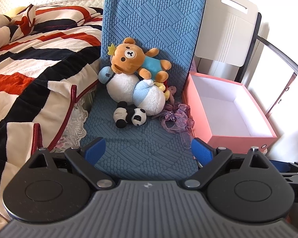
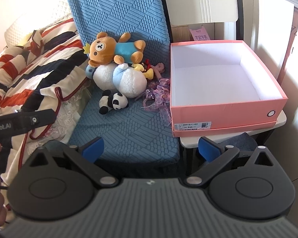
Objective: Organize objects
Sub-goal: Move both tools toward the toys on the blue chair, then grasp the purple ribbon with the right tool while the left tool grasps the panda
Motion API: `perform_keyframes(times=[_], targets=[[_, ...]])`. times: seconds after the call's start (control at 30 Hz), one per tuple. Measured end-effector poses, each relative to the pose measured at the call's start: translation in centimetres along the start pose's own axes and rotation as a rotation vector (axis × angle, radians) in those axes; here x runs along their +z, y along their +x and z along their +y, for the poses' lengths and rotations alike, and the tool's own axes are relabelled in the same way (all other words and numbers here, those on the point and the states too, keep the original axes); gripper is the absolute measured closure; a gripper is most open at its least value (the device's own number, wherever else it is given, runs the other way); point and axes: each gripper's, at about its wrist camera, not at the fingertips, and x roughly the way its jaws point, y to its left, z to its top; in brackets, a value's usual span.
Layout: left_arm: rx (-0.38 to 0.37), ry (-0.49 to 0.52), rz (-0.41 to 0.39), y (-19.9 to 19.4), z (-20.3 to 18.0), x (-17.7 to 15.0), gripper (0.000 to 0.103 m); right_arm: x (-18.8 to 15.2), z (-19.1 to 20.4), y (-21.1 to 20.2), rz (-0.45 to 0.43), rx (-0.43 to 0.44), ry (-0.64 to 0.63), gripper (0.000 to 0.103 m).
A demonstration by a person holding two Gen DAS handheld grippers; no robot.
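A pile of soft toys lies at the back of a blue-covered chair seat (image 1: 141, 148) (image 2: 127, 130). A brown bear (image 1: 133, 58) (image 2: 111, 49) lies on top of a white and blue plush (image 1: 135, 91) (image 2: 125, 79). A small panda (image 1: 130, 116) (image 2: 113, 102) lies in front. A purple ribbon bow (image 1: 176, 120) (image 2: 159, 97) lies to the right. An open, empty pink box (image 1: 228, 111) (image 2: 224, 83) stands right of the chair. My left gripper (image 1: 149, 152) and right gripper (image 2: 151, 148) are both open and empty, well short of the toys.
A bed with a red, black and white striped blanket (image 1: 29, 69) (image 2: 29, 63) borders the chair on the left. The pink box rests on a white chair (image 2: 218, 136) with a white backrest (image 1: 226, 31). The left gripper's body (image 2: 19, 121) shows at the right view's left edge.
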Motion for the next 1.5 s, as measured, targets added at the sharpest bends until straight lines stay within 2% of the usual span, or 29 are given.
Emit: perform_keyframes(times=[0.47, 0.9, 1.5], targets=[[-0.003, -0.016, 0.009, 0.6, 0.6, 0.0, 0.007, 0.1, 0.0, 0.6, 0.016, -0.006, 0.004, 0.0], [0.009, -0.024, 0.061, 4.7, 1.1, 0.6, 0.007, 0.8, -0.1, 3.6, 0.06, 0.009, -0.005, 0.0], [0.023, -0.032, 0.074, 9.0, 2.5, 2.6, 0.007, 3.4, 1.0, 7.8, 0.068, 0.035, -0.043, 0.0]])
